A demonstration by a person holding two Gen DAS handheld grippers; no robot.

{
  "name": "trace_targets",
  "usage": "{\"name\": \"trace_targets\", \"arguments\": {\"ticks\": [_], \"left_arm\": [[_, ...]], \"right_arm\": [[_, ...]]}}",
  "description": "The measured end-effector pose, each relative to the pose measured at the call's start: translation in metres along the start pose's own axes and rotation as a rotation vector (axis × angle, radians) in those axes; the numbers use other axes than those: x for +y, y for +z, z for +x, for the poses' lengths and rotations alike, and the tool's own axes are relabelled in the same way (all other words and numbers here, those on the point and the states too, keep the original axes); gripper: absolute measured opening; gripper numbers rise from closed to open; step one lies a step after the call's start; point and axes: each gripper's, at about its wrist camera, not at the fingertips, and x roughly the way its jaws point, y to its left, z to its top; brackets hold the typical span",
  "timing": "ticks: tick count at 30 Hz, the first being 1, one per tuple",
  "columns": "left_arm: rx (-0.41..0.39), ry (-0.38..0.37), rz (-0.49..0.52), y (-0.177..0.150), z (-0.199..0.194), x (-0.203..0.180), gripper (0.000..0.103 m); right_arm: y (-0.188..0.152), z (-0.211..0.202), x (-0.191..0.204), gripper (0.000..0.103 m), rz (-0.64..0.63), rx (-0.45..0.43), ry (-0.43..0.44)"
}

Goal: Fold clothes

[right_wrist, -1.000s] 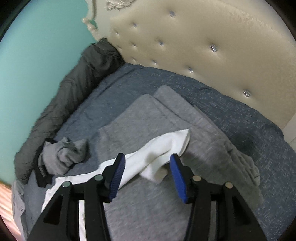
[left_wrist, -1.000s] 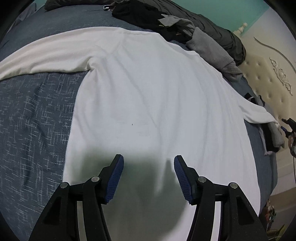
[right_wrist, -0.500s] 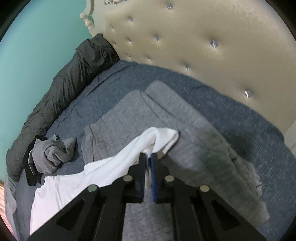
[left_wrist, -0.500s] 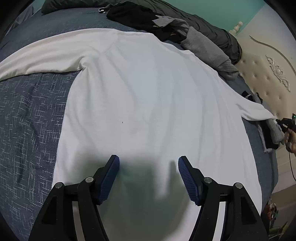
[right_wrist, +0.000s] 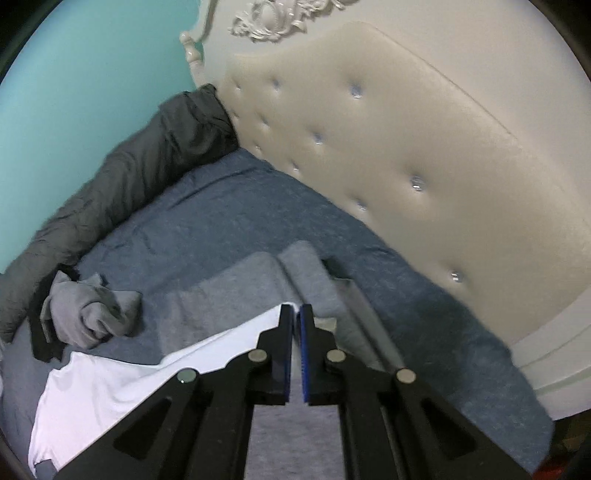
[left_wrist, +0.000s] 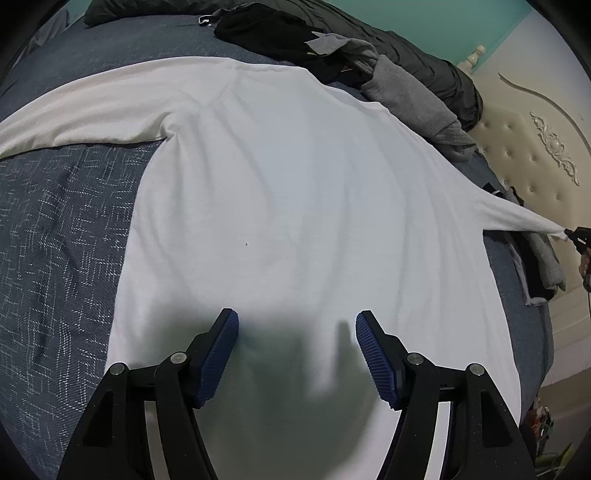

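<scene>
Flat across the bed, a white long-sleeved top lies spread on the blue-grey woven cover, its body filling the middle of the mattress and its hem toward the near edge. One sleeve runs out along the cover to the left edge of the left wrist view. The other sleeve is drawn taut toward the headboard end, its cuff pinched at the far right of that view by the right gripper. Right gripper, seen from its own camera: jaws closed to a thin slit, white cuff fabric caught between the blue pads, sleeve trailing back to the lower left, raised off the cover. Left gripper: jaws wide apart, holding nothing, poised over the lower body of the top near the hem, its shadow cast on the cloth; whether the fingertips touch the fabric, cannot tell. Under the raised cuff lie folded grey garments on the cover near the headboard. A crumpled grey garment sits beside them, toward the far edge. Along that far edge, against the teal wall, a dark grey rolled quilt runs up to the headboard corner. In the left wrist view, black clothing and more grey clothing are heaped beyond the top's shoulder line, against the quilt.
</scene>
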Motion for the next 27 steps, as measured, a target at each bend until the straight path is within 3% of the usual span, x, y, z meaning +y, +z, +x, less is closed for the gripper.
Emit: {"name": "trace_targets", "arguments": {"ticks": [11, 18, 19, 20, 21, 27], "left_arm": [[0.004, 0.001, 0.005, -0.001, 0.004, 0.001, 0.070], [0.002, 0.001, 0.007, -0.002, 0.004, 0.001, 0.071], [0.001, 0.001, 0.007, -0.002, 0.004, 0.001, 0.071], [0.001, 0.001, 0.007, -0.002, 0.004, 0.001, 0.071], [0.000, 0.001, 0.007, -0.002, 0.003, 0.000, 0.071], [-0.002, 0.000, 0.007, -0.002, 0.003, 0.000, 0.071]], "right_arm": [[-0.014, 0.021, -0.024, 0.003, -0.004, 0.129, -0.041], [-0.005, 0.004, -0.034, 0.007, 0.019, 0.024, -0.005], [-0.002, 0.003, -0.034, 0.015, 0.029, 0.007, 0.014], [-0.001, 0.003, -0.032, 0.033, 0.030, 0.002, 0.021], [0.000, 0.003, -0.031, 0.041, 0.031, -0.003, 0.027], [0.002, 0.012, -0.026, 0.044, 0.020, -0.002, 0.034]]}}
